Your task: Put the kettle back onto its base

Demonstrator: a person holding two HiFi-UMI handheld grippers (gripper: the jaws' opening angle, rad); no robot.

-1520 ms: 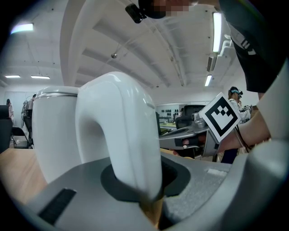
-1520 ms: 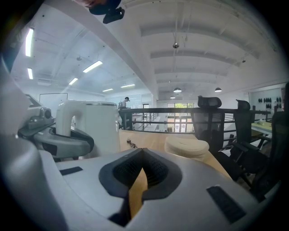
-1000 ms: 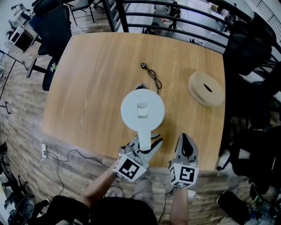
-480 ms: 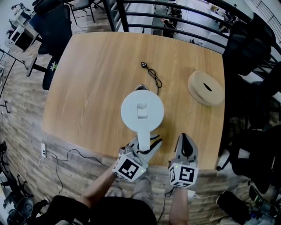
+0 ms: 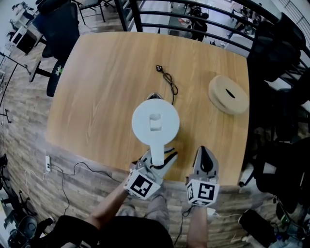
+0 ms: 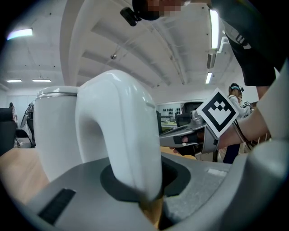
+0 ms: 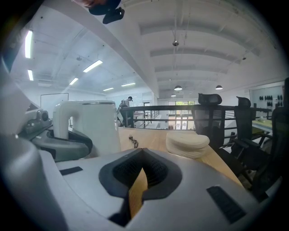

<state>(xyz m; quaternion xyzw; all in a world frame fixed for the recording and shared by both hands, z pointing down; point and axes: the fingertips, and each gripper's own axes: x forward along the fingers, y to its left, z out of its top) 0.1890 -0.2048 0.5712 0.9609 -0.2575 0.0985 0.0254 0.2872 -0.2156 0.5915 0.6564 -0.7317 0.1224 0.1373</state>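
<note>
Head view, reading left to right with the kettle (image 5: 155, 123) as my reference. Far left of it, off the worktop (image 5: 101, 82): a dark office chair (image 5: 60, 29) and, nearer the camera, a white power strip (image 5: 48, 166) on the plank floor (image 5: 29, 145).

Kettle is white and sits about mid-worktop. Its handle (image 5: 157, 151) points back toward the near edge. Left tool (image 5: 159, 157) is on the kettle's near side, clamped on that handle. Left gripper view confirms it: the white handle fills the gap and both jaws bear on it.

I can't tell from any view whether a base sits under the kettle. The body hides the underside from above, and the left tool hides it from the side. A black cord (image 5: 168, 83) comes out at the kettle's far side, squiggles away across the wood and ends in a plug (image 5: 158, 68).

Right tool (image 5: 203, 154) is just right of the kettle's handle, over the near edge of the worktop and apart from the kettle. Right gripper view: jaws together, nothing in them, only a sliver of wood showing in the slit below.

Further right and beyond the kettle, a round tan disc (image 5: 228, 94) with a dark slot on top lies flat near the worktop's right edge. It is well apart from both kettle and cord. Right of that, off the worktop, dark chairs (image 5: 276, 53). A black railing (image 5: 193, 9) runs along the far side, behind the kettle.
</note>
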